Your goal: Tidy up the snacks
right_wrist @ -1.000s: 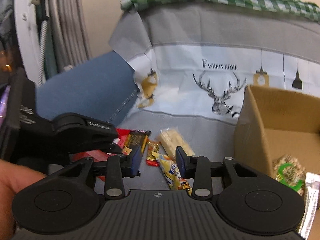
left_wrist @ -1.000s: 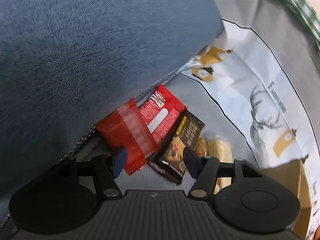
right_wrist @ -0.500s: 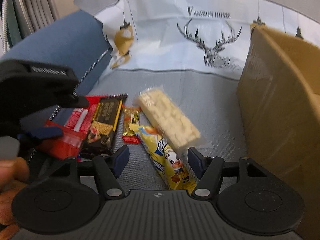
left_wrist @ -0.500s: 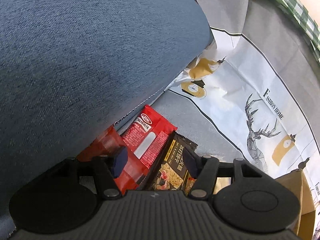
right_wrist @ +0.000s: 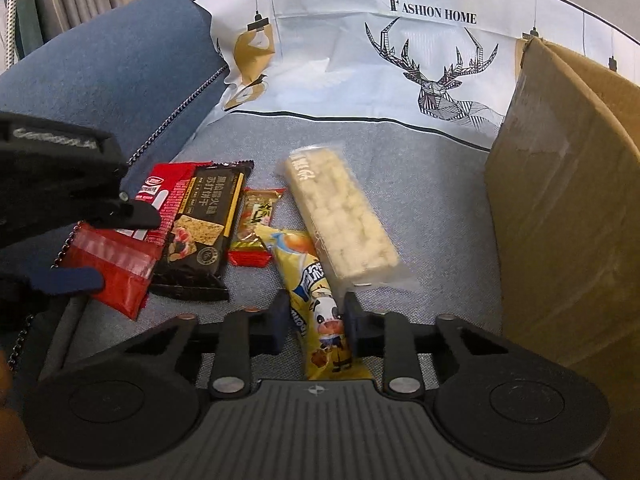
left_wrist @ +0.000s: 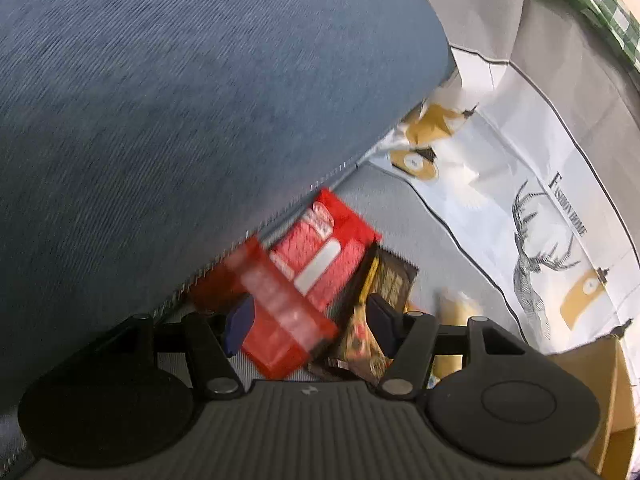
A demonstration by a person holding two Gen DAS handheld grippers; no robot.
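Several snacks lie on the grey sofa seat. In the right wrist view my right gripper (right_wrist: 314,324) has its fingers close on both sides of a yellow cow-print snack stick (right_wrist: 316,300). Beside it lie a pale puffed-rice bar (right_wrist: 340,216), a small red-and-yellow candy (right_wrist: 256,224), a black cracker pack (right_wrist: 202,228) and a red wafer pack (right_wrist: 164,196). My left gripper (left_wrist: 308,324) is open around a clear red packet (left_wrist: 280,320), also seen in the right wrist view (right_wrist: 112,264); the black pack (left_wrist: 380,312) and red pack (left_wrist: 320,256) lie just behind.
A blue cushion (left_wrist: 180,100) rises at the left, against the red packs. A cardboard box (right_wrist: 568,184) stands at the right. A deer-print cloth (right_wrist: 400,48) covers the sofa back.
My right gripper moved down and forward and its fingers narrowed around the yellow stick. My left gripper stays open at the red packet, which now lies tilted between its fingers.
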